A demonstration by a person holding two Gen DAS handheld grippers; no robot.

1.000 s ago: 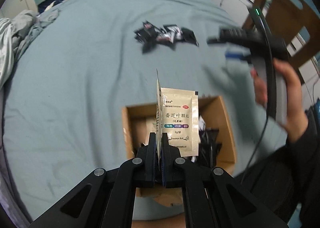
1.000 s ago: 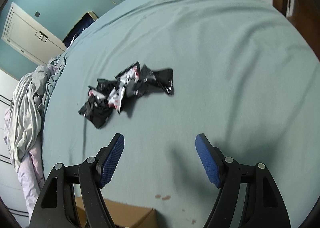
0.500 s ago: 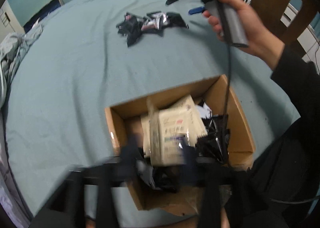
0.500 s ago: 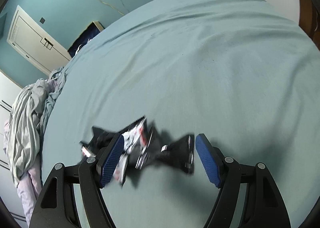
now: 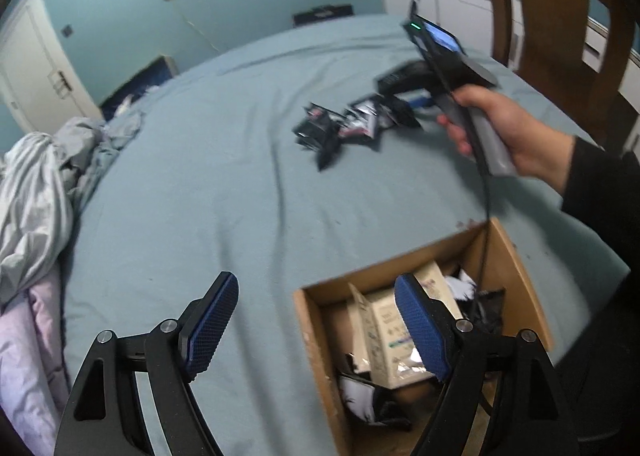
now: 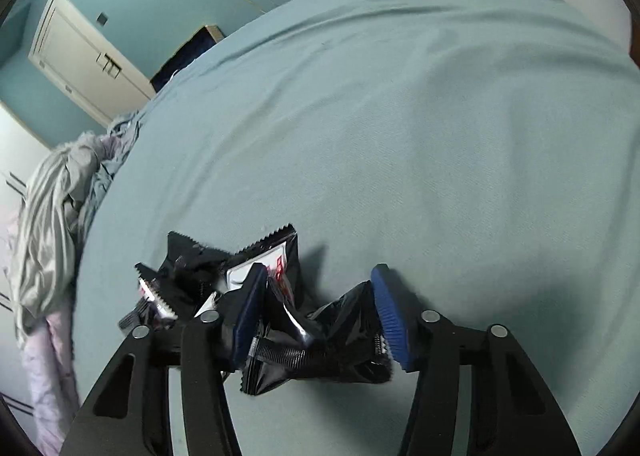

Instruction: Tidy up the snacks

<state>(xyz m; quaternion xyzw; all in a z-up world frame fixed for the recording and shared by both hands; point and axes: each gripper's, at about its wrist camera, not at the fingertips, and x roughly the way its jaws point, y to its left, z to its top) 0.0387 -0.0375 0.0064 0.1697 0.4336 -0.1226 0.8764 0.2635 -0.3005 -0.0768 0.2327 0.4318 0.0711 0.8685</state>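
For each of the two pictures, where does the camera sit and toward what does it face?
Left wrist view: sits on the left gripper, faces down over the bed and cardboard box; its opening fingers, the person's right hand show.
Right wrist view: sits on the right gripper, faces the black snack packets; its fingers are closing around one.
Shared: bed, black snack packets, crumpled bedding.

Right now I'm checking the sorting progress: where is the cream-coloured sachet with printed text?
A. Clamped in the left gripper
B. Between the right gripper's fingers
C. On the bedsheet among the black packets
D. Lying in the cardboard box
D. The cream sachet lies inside the cardboard box; the left gripper has nothing between its opening jaws, and the right gripper is closing around a black packet.
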